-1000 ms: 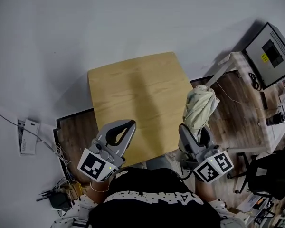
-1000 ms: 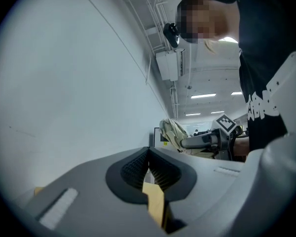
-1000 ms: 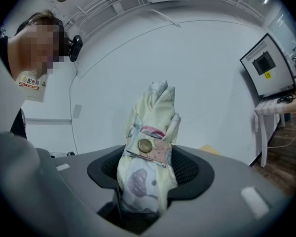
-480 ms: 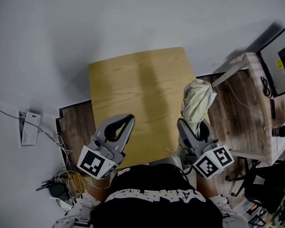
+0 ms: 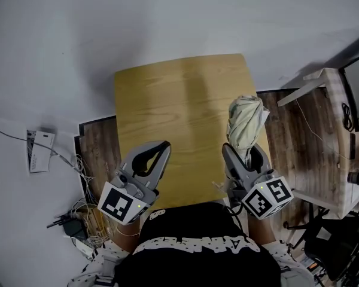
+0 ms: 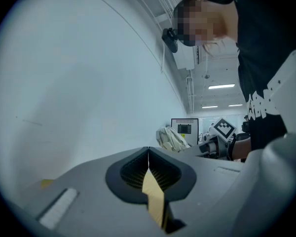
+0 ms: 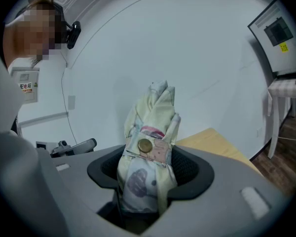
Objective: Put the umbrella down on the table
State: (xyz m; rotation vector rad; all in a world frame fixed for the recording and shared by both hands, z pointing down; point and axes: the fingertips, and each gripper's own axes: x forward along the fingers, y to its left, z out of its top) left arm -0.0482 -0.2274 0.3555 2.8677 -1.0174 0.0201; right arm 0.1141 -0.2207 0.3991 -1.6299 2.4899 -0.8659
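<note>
Right gripper (image 5: 247, 160) clamps the folded umbrella (image 5: 245, 123), long axis running to 12 o'clock from the jaws, over the wooden table's (image 5: 167, 100) 3 o'clock edge. Left gripper (image 5: 148, 163) closed, empty, farther away.

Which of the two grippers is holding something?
The right gripper: its jaws clamp the folded umbrella. The left gripper has its jaws together, empty.

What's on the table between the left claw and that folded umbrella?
Nothing. In the head view, only the bare wooden table shows between the left gripper and the umbrella, which the right gripper holds.
</note>
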